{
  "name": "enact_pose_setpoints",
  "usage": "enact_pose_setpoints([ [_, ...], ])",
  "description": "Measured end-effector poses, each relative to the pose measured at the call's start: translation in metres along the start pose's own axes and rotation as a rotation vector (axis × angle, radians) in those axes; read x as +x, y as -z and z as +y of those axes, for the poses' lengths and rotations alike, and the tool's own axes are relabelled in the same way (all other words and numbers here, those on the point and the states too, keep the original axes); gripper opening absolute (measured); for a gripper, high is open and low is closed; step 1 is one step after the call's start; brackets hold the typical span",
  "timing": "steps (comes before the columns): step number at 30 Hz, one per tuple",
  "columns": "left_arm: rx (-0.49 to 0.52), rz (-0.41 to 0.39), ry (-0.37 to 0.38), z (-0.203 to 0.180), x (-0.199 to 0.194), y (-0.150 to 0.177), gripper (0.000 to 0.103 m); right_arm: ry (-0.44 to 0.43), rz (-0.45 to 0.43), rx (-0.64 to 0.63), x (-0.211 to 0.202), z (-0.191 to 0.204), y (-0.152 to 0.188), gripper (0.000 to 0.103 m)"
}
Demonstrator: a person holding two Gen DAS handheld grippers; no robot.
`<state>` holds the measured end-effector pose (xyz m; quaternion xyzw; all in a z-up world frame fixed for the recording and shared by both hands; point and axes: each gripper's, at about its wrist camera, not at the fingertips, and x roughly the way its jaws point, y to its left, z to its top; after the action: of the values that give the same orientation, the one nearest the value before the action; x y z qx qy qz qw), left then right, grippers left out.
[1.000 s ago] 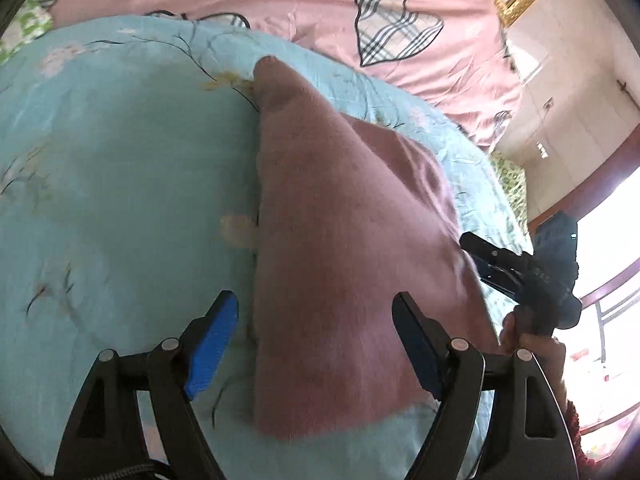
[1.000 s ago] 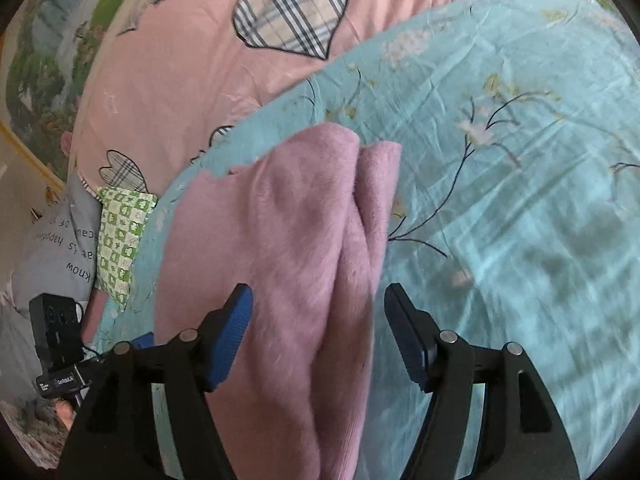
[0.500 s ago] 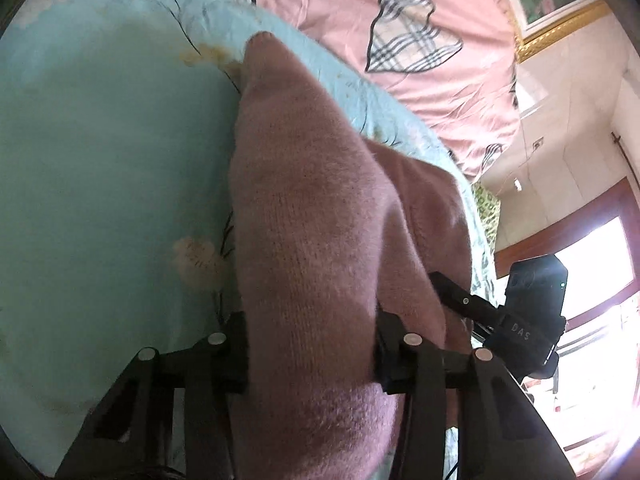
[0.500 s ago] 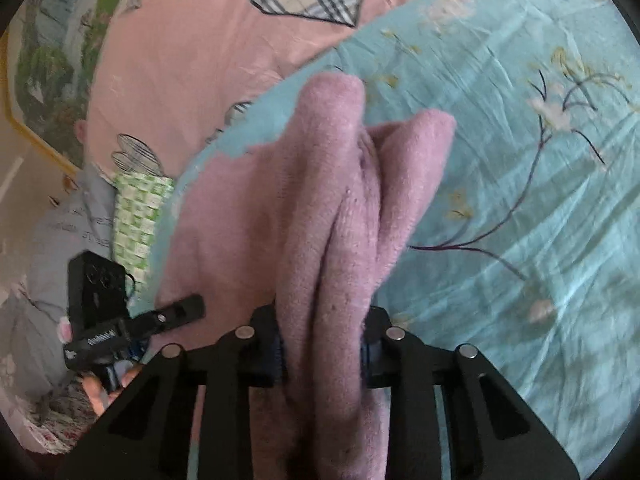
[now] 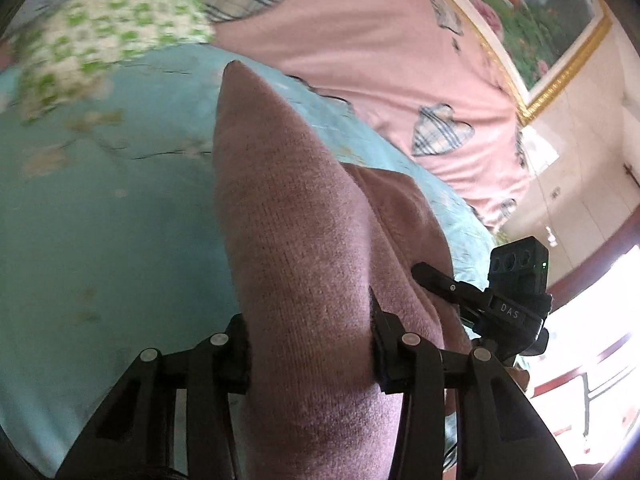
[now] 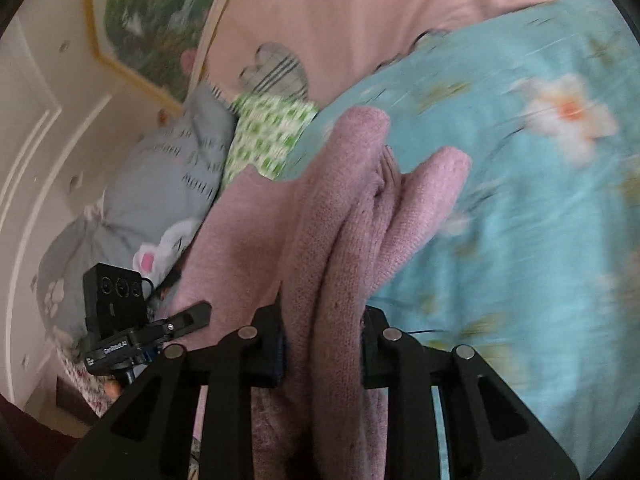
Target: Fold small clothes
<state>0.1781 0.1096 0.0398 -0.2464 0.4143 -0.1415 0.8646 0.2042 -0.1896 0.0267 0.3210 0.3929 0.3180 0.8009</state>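
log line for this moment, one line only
step: fold lift | left gripper: shut on pink knit garment | right gripper: shut on same garment | surface: blue floral sheet

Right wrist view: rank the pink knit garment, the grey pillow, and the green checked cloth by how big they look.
1. pink knit garment, though it is nearest the lens.
2. grey pillow.
3. green checked cloth, partly hidden.
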Motion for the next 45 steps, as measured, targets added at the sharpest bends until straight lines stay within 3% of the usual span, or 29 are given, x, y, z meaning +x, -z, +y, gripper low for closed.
enact_pose_setpoints([
  [6, -0.06, 0.029, -0.024, 0.054, -0.002, 0.024, 0.044, 0.008, 0.086, 0.006, 0.054, -0.001, 0.012, 0.027],
  [9, -0.108, 0.05, -0.015, 0.076, 0.008, 0.04, 0.053, 0.046, 0.103, 0.017, 0.063, -0.013, 0.017, 0.029],
  [11, -0.147, 0.047, 0.006, 0.085, 0.005, 0.044, 0.061, 0.028, 0.105, 0.049, 0.061, -0.023, 0.017, 0.038],
  [14, -0.16, 0.041, -0.016, 0.088, -0.003, 0.043, 0.066, 0.094, 0.088, 0.044, 0.051, -0.023, 0.015, 0.047],
  [18, -0.103, -0.019, -0.103, 0.076, -0.023, 0.036, 0.064, 0.204, 0.007, -0.017, 0.03, -0.003, 0.003, 0.047],
  [22, -0.054, -0.093, -0.156, 0.062, -0.037, 0.016, 0.064, 0.248, -0.058, -0.078, 0.021, 0.019, -0.003, 0.047],
  [24, -0.035, -0.098, -0.184, 0.054, -0.03, 0.003, 0.064, 0.222, -0.041, -0.08, 0.027, 0.025, -0.004, 0.047],
  [28, -0.019, -0.08, -0.226, 0.052, -0.014, -0.006, 0.064, 0.276, 0.019, -0.089, 0.046, 0.023, -0.001, 0.046],
  [36, -0.036, -0.061, -0.245, 0.057, 0.004, -0.008, 0.064, 0.33, 0.018, -0.19, 0.051, 0.034, -0.003, 0.038],
  [40, -0.036, -0.046, -0.241, 0.058, 0.008, -0.01, 0.064, 0.308, 0.04, -0.182, 0.061, 0.03, -0.006, 0.028],
  [42, -0.022, -0.022, -0.252, 0.058, 0.012, -0.01, 0.065, 0.28, 0.051, -0.154, 0.065, 0.025, -0.006, 0.009],
  [45, -0.01, 0.0, -0.274, 0.059, 0.02, -0.012, 0.065, 0.273, 0.049, -0.15, 0.067, 0.023, -0.005, 0.008],
])
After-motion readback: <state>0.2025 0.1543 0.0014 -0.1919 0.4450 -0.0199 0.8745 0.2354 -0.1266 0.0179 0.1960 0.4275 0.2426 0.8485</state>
